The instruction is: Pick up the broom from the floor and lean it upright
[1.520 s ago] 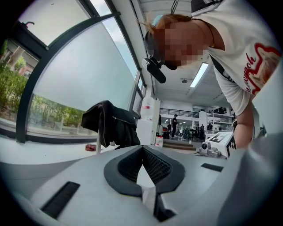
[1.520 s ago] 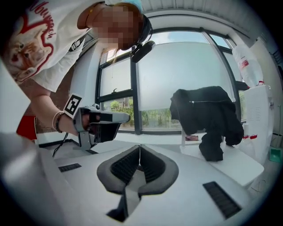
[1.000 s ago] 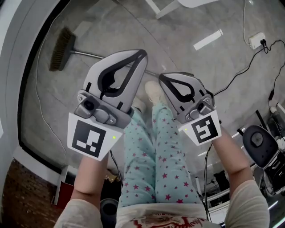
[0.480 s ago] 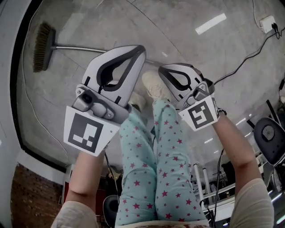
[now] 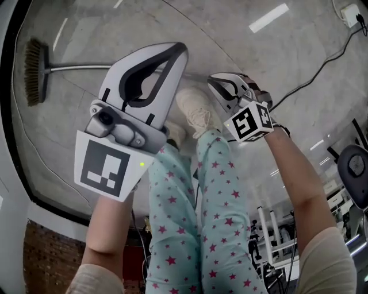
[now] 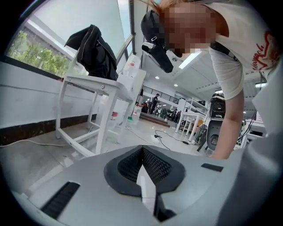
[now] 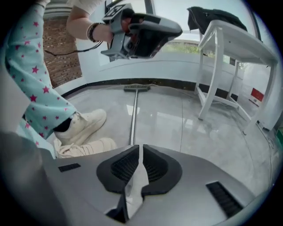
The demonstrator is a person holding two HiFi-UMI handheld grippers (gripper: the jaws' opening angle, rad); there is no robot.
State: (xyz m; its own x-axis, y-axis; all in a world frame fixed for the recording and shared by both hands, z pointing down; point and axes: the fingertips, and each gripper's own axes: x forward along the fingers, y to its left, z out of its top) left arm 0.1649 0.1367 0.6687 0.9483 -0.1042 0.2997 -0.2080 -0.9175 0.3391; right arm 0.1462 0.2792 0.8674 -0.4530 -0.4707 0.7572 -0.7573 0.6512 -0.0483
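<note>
The broom lies flat on the grey floor. Its brush head (image 5: pixel 34 72) is at the far left and its metal handle (image 5: pixel 80 67) runs right, passing behind my left gripper. In the right gripper view the handle (image 7: pixel 132 117) runs straight away from the jaws to the brush head (image 7: pixel 137 88) by the wall. My left gripper (image 5: pixel 179 51) is held above the floor, shut and holding nothing (image 6: pixel 142 148). My right gripper (image 5: pixel 214 80) is lower, tilted down over the near end of the handle, shut and holding nothing (image 7: pixel 140 148).
The person's cream shoes (image 5: pixel 195 112) stand beside the handle's near end. A white table (image 7: pixel 230 39) with a black jacket (image 6: pixel 90 46) is to the right. Cables (image 5: pixel 310 74) cross the floor to a power strip (image 5: pixel 352 12). An office chair (image 5: pixel 356 178) is at the right edge.
Both grippers have dropped toward the floor, the right one farther and tipping more steeply down. The broom has slid left in the head view.
</note>
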